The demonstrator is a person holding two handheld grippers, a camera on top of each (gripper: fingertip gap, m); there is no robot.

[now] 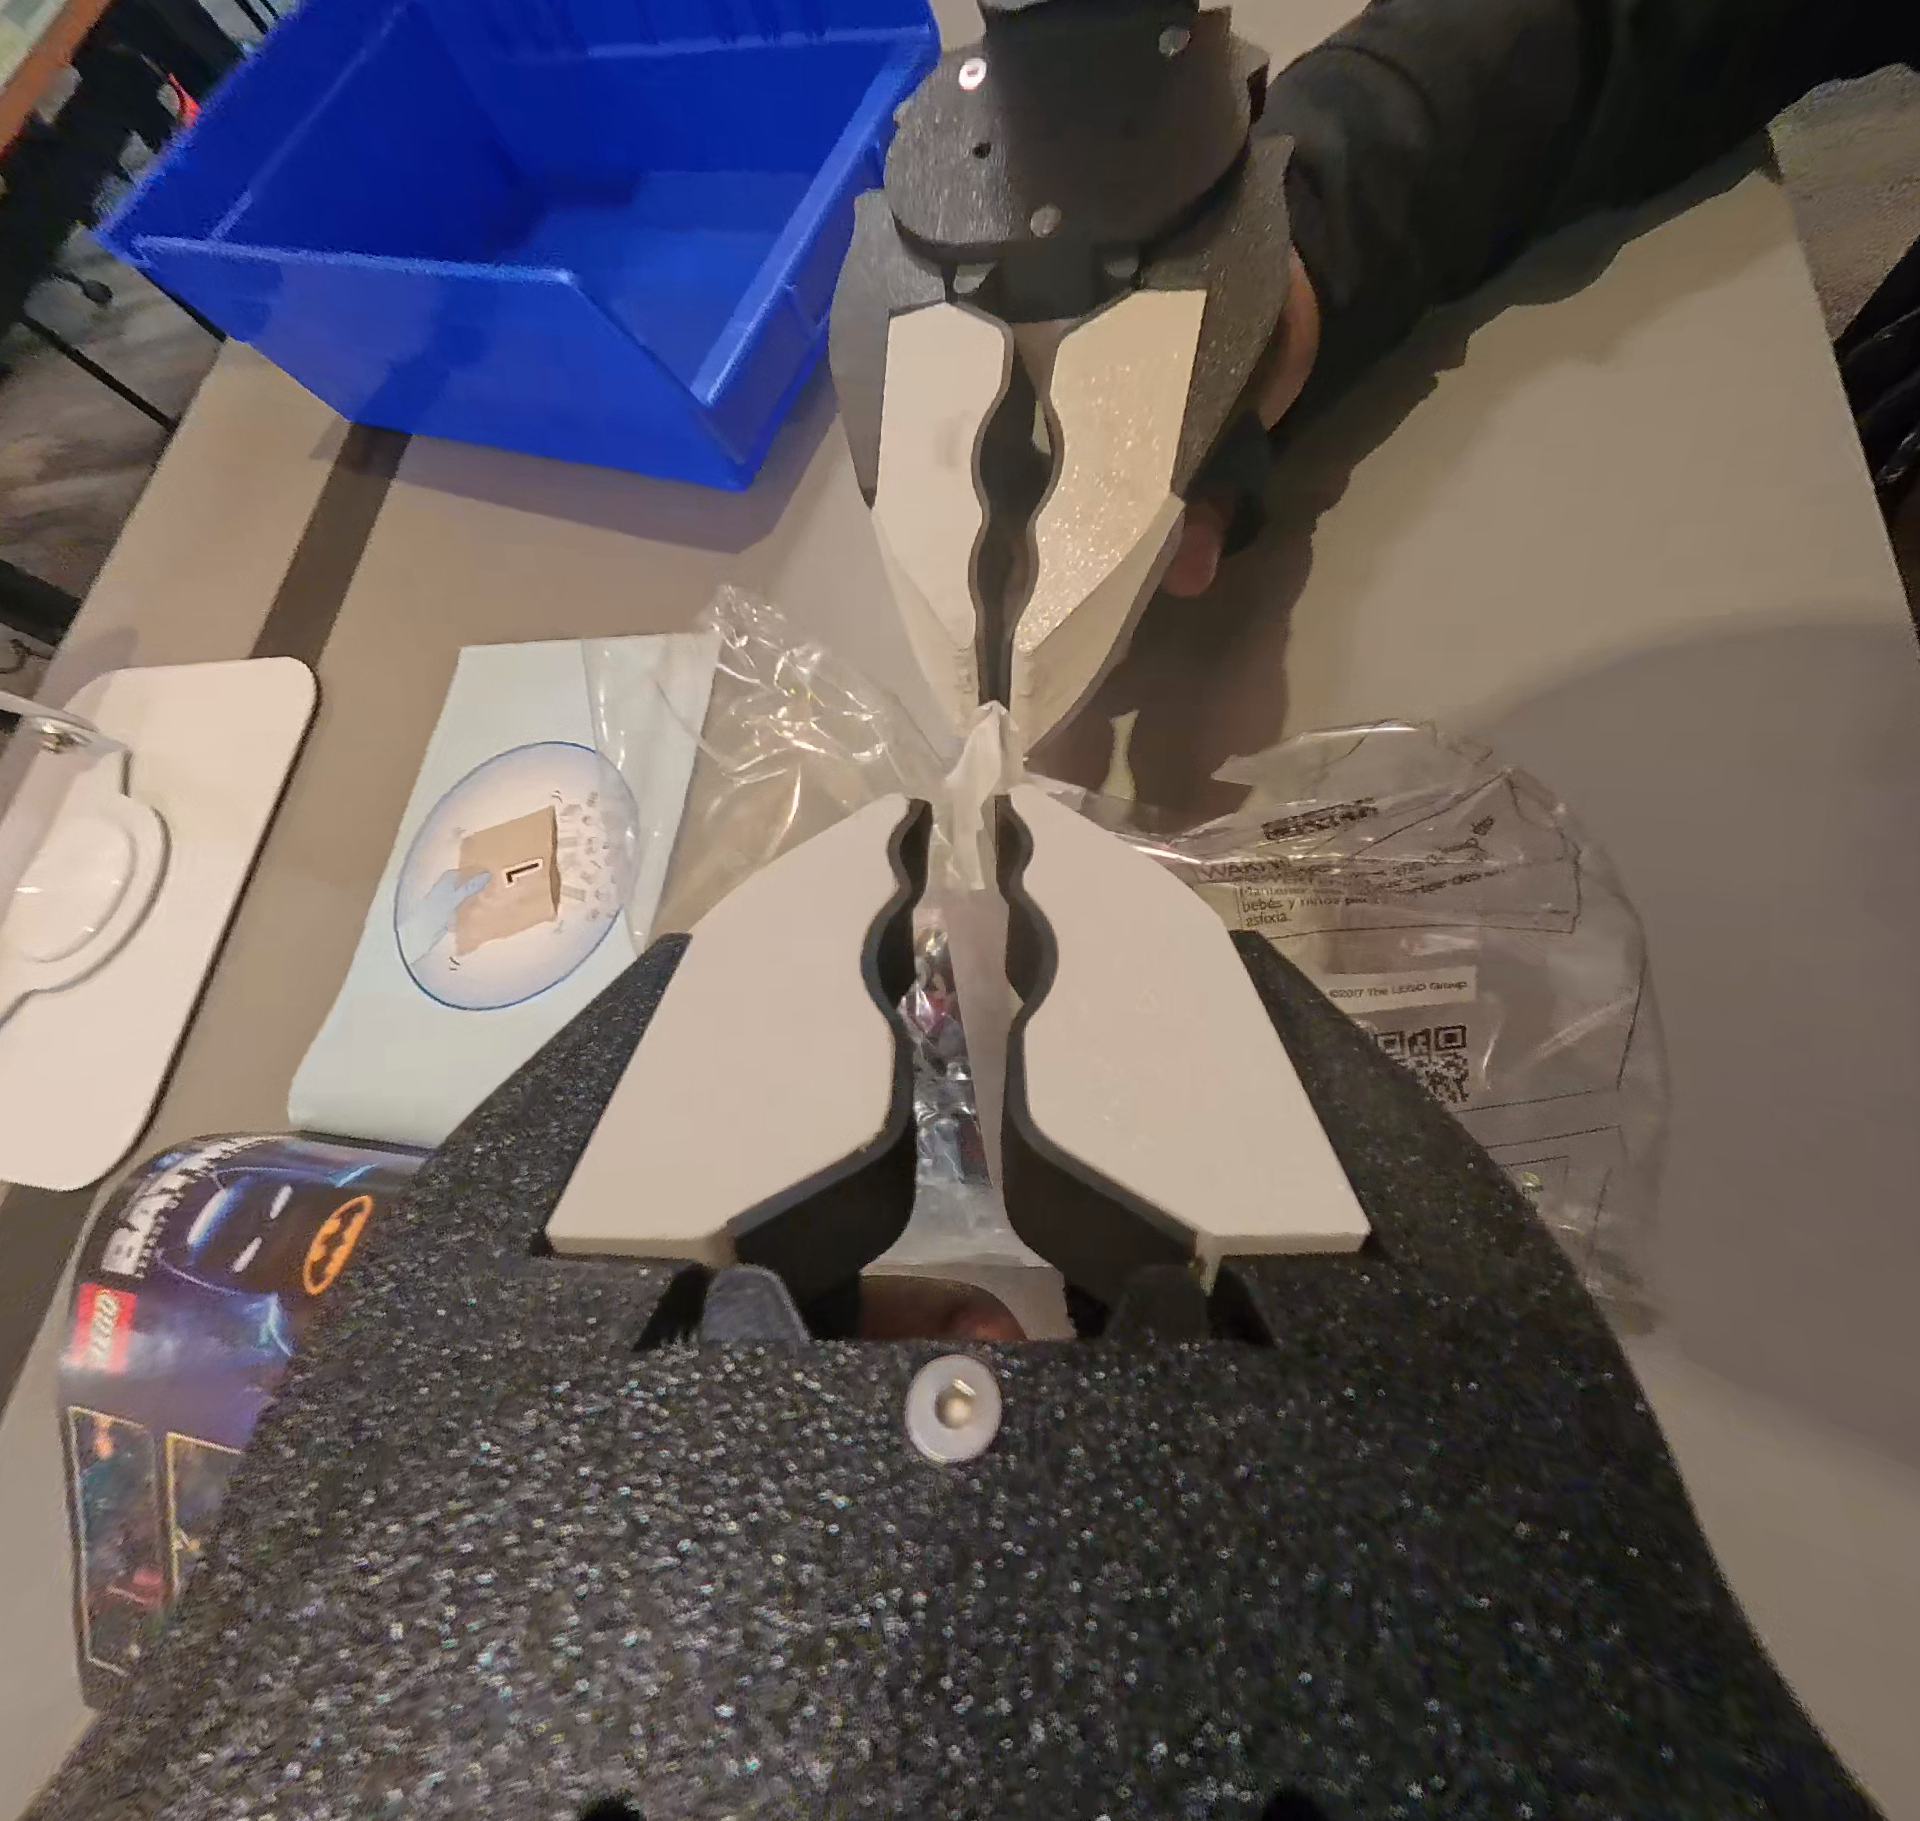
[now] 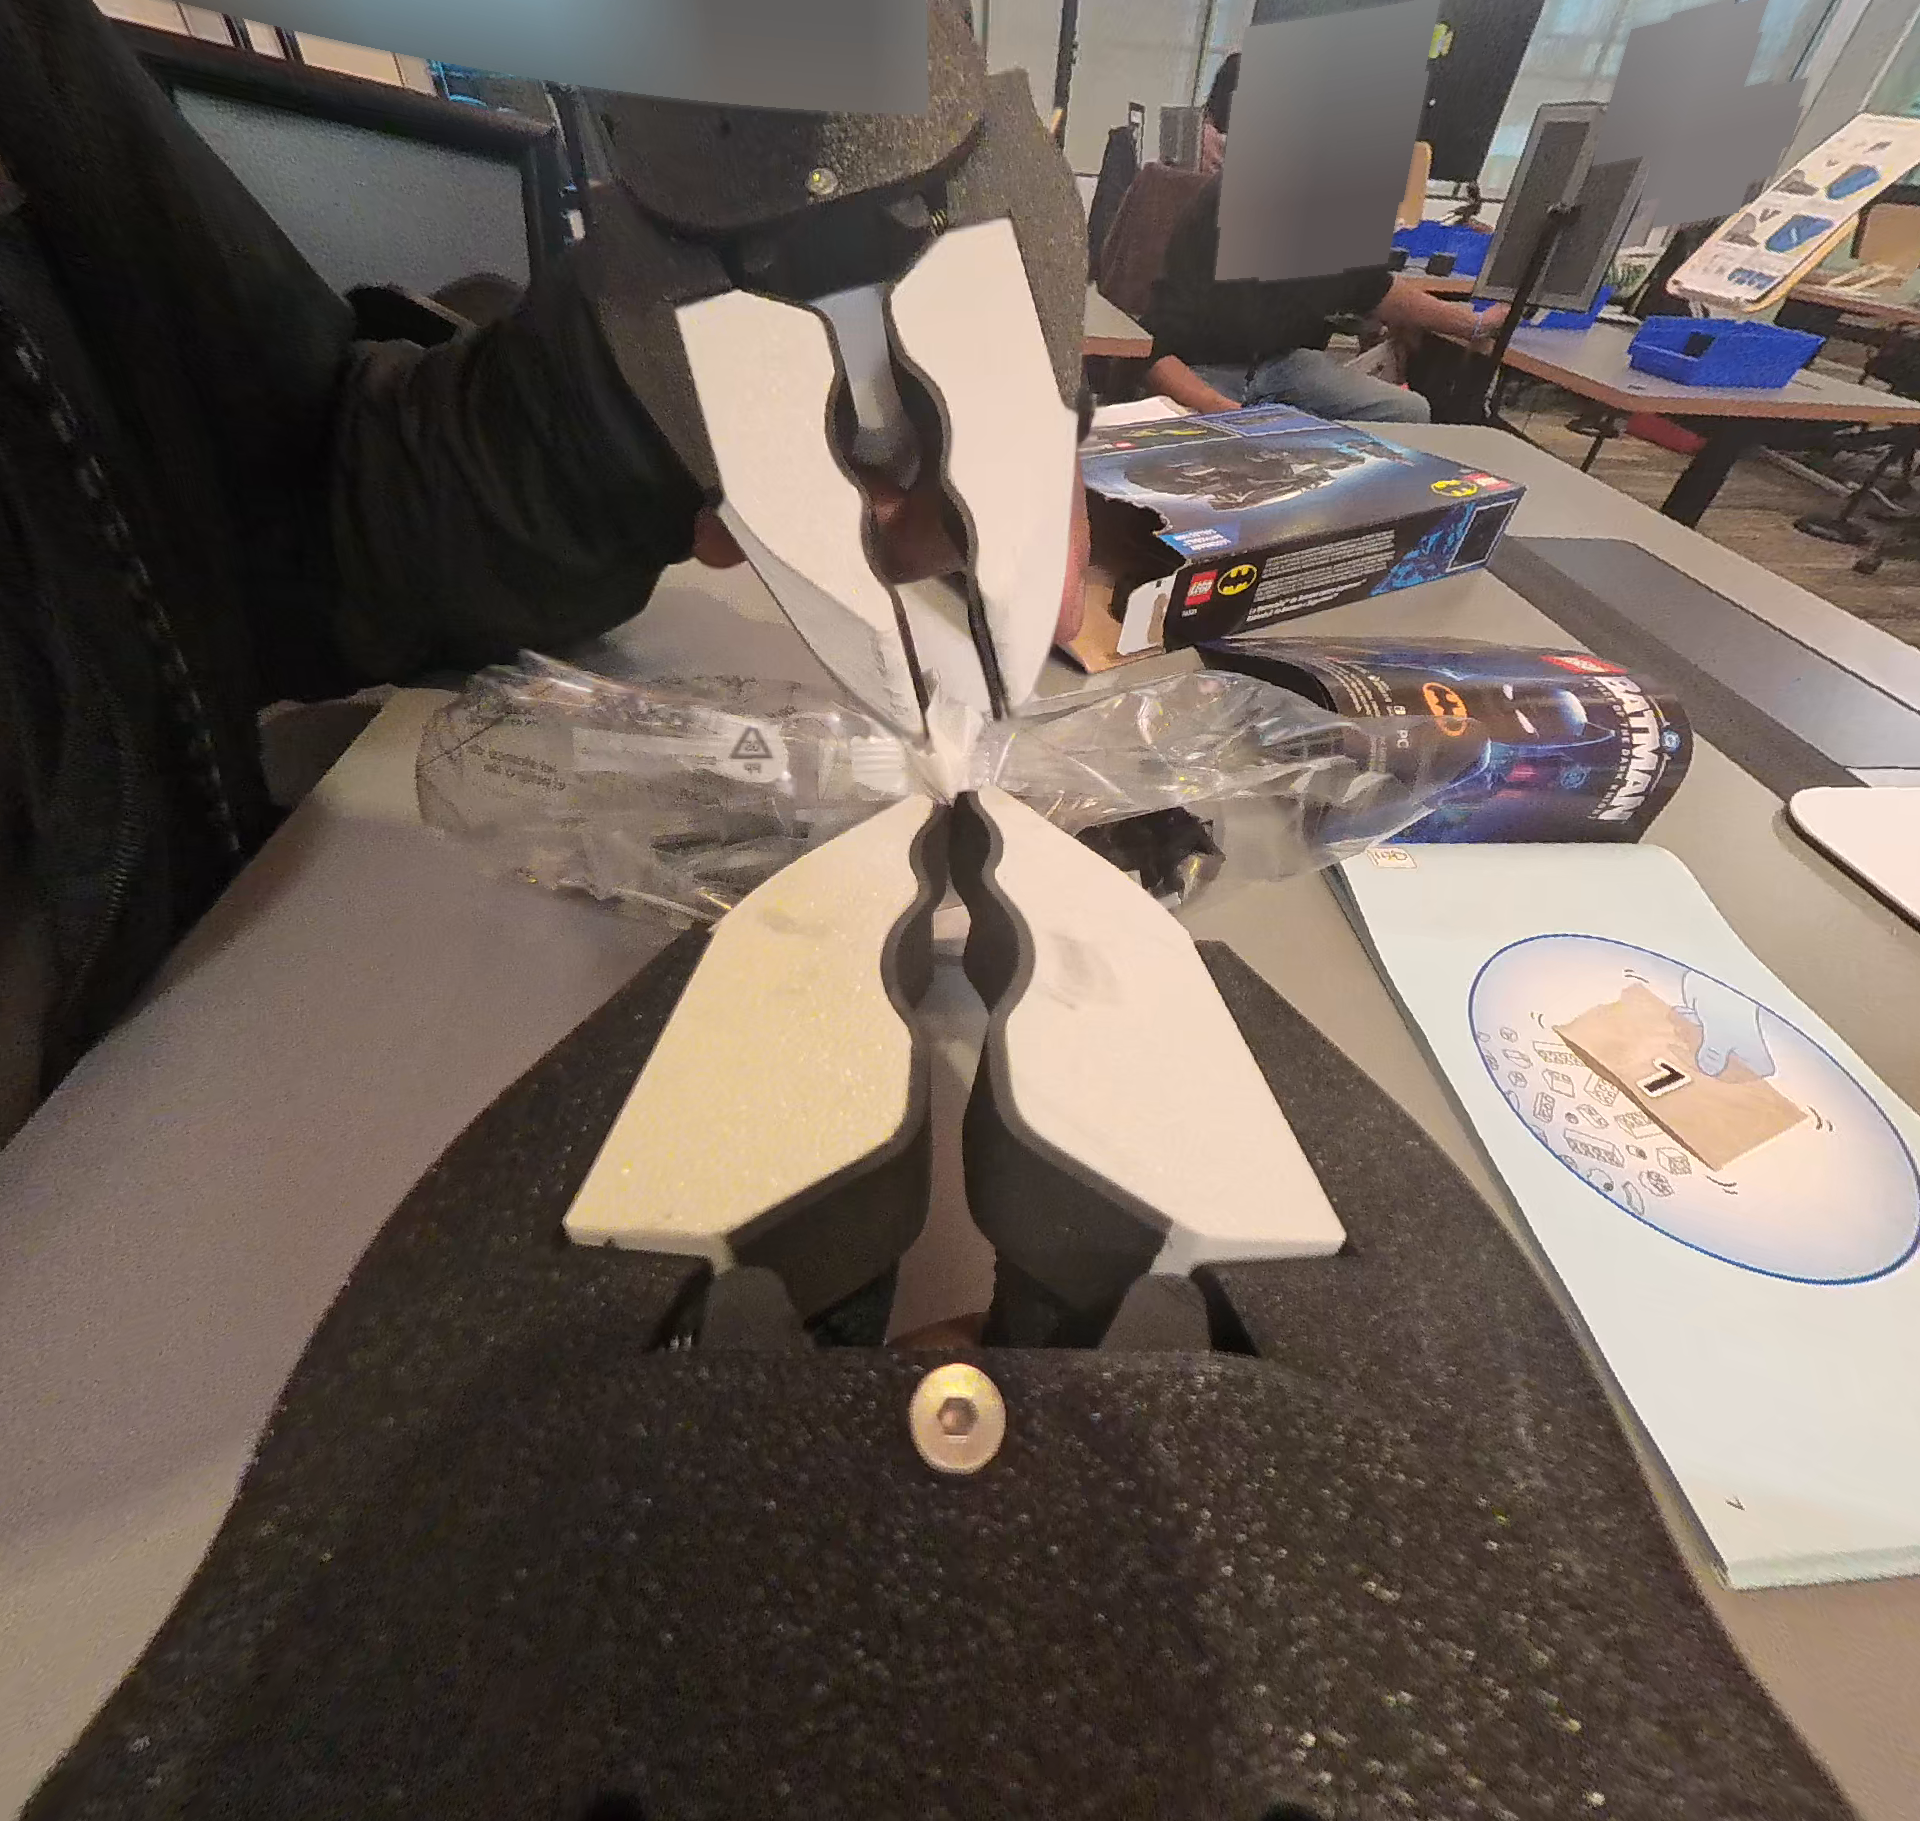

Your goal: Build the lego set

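Two hand-held grippers meet nose to nose over a clear plastic bag [image 1: 1434, 898] that lies crumpled on a grey table [image 1: 1558, 524]. The bag's film is seen gathered into a white, twisted neck between the two sets of fingertips, with the rest of the bag spread to either side on the tabletop. Dark small parts [image 2: 1174, 852] can be made out inside it.

The right gripper [image 2: 961, 810] is shown with its fingers brought together on that twisted neck, the film pinched at the very tips. The left gripper [image 1: 961, 815] is shown with its fingers apart: the strip of film runs between them, but a gap is visible beside it and no pinch is made.

As a judgement, thin film of this kind is likely to slip. A hold on the bunched part, taken deeper than the tips, would be the surer one.

An instruction booklet [image 1: 499, 888] is laid flat just beside the bag. A curled dark printed sleeve [image 2: 1507, 743] lies near it, with an opened toy box [image 2: 1299, 524] behind. A blue bin [image 1: 520, 213] stands well apart on the table, and a white card [image 1: 125, 888] is seen at its edge.
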